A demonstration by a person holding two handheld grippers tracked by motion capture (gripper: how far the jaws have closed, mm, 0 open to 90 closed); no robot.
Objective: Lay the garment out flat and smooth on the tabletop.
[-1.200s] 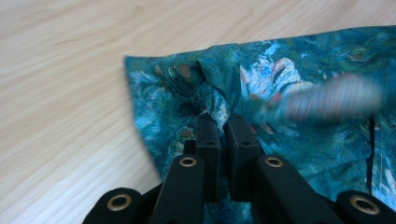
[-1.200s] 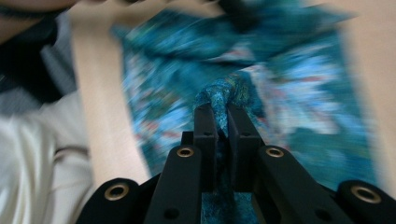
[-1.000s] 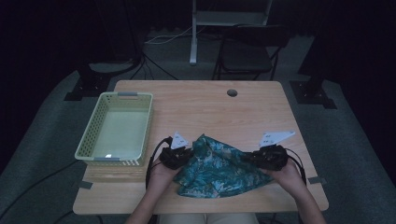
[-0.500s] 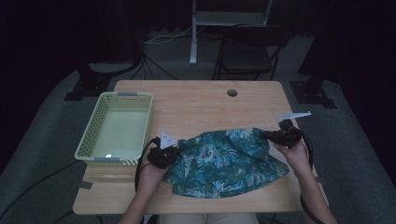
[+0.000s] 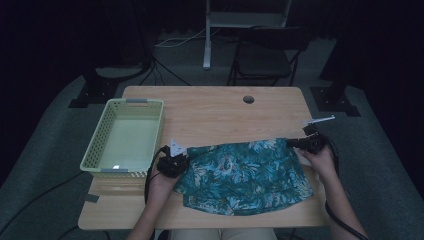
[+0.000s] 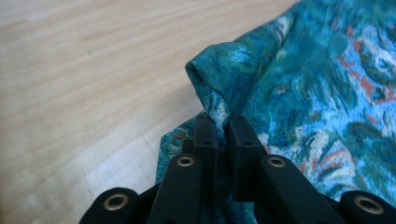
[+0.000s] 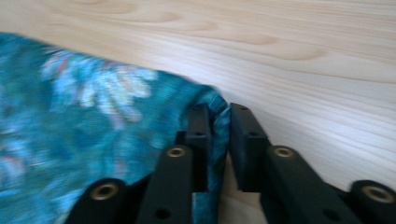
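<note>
While the teal floral cloth (image 5: 245, 172) lies spread across the near half of the wooden table (image 5: 210, 110) in the high view, its long axis runs left to right, from one gripper to the other, with the far edge pulled fairly straight and the near edge sagging toward the person. The left gripper (image 5: 176, 161) sits at the cloth's left corner, just beside the near right corner of the pale green basket (image 5: 95, 150). The right gripper (image 5: 300, 143) is at the cloth's far right corner, close to the table's right edge. Compared with a second ago, the cloth was bunched up in a heap between the two hands, which were close together; now the right hand is way out to the right and the fabric is stretched wide and flat.

In the left gripper view, the left gripper (image 6: 223, 123) has a raised fold of the cloth (image 6: 327, 70) pinched between its jaws, which have just been easing apart a little, though the fabric is clearly in there and the pads look tight on it.

In the right gripper view, the right gripper (image 7: 219, 116) has the cloth's edge (image 7: 93, 112) between its jaws, lying against one jaw with a sliver of gap at the other. These jaws have just been opening too, so it looks like they're letting go.
</note>
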